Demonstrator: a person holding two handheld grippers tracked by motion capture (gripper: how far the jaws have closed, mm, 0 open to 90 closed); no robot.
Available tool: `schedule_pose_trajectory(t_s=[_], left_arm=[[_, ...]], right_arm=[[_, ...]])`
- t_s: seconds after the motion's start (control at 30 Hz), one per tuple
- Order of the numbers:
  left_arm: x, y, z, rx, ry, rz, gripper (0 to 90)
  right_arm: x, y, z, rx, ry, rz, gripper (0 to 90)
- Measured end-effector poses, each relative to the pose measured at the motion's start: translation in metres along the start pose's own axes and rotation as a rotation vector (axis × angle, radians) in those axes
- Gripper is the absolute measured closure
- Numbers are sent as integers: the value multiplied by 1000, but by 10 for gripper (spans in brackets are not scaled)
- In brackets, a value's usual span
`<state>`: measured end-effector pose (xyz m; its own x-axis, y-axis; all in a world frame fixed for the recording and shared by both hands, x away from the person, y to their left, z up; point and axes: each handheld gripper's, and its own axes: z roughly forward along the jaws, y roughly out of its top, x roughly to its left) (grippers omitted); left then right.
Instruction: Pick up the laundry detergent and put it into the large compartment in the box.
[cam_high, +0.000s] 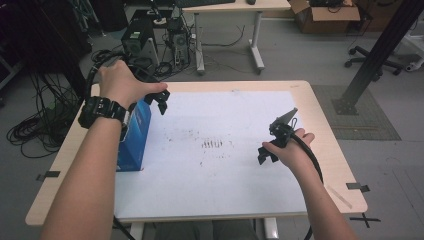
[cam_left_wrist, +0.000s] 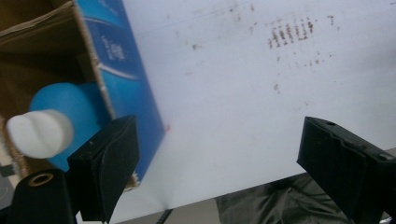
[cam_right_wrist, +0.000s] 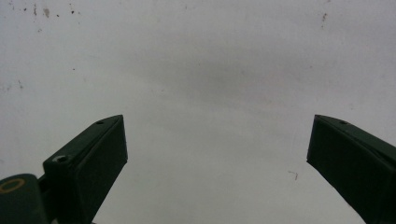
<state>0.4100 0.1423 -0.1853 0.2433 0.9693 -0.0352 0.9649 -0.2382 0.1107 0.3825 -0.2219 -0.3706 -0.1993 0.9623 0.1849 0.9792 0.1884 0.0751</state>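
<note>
From the high view, a light wooden table (cam_high: 325, 150) stood on a grey floor (cam_high: 300, 55), and a big white sheet (cam_high: 220, 185) covered most of its top. Small dark marks (cam_high: 212, 145) dotted the middle of the sheet. A tall blue cardboard box (cam_high: 134, 137) stood at the sheet's left edge. The left hand (cam_high: 125, 82), with a black watch (cam_high: 102, 111) on its wrist, held the left gripper (cam_high: 161, 100) just above the box's top. The right hand (cam_high: 292, 150) held the right gripper (cam_high: 265, 154) over the right part of the sheet, well apart from the box. Behind the table were a black computer case (cam_high: 137, 37), loops of black cables (cam_high: 35, 127), a white desk (cam_high: 235, 10), a brown carton (cam_high: 325, 17) and an office chair base (cam_high: 372, 62).

In the left gripper view, the left gripper (cam_left_wrist: 219, 163) had its jaws spread wide, holding nothing. The blue box (cam_left_wrist: 126, 79) was open, brown inside. In it stood a blue bottle (cam_left_wrist: 72, 107) with a white cap (cam_left_wrist: 39, 133), close by the near jaw. The dark marks (cam_left_wrist: 292, 35) sat farther out on the white sheet (cam_left_wrist: 233, 102).

In the right gripper view, the right gripper (cam_right_wrist: 217, 154) also had its jaws spread wide, with nothing between them. Under them lay the white sheet (cam_right_wrist: 210, 70) with a few tiny specks.
</note>
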Motion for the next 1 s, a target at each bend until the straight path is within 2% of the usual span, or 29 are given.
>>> schedule_pose_trajectory(t_s=[0.23,0.4,0.47,1.0], left_arm=[[-23,-1,11,2,-13,19,95],[-33,-2,20,14,-13,31,56],[-37,-3,23,13,-26,38,54],[-53,-3,48,31,-15,75,51]], right_arm=[[1,-2,-7,-14,1,-1,51],[1,-5,-8,-16,1,-8,51],[1,-5,-8,-18,4,-9,51],[-1,-7,-7,-17,-2,-4,49]])
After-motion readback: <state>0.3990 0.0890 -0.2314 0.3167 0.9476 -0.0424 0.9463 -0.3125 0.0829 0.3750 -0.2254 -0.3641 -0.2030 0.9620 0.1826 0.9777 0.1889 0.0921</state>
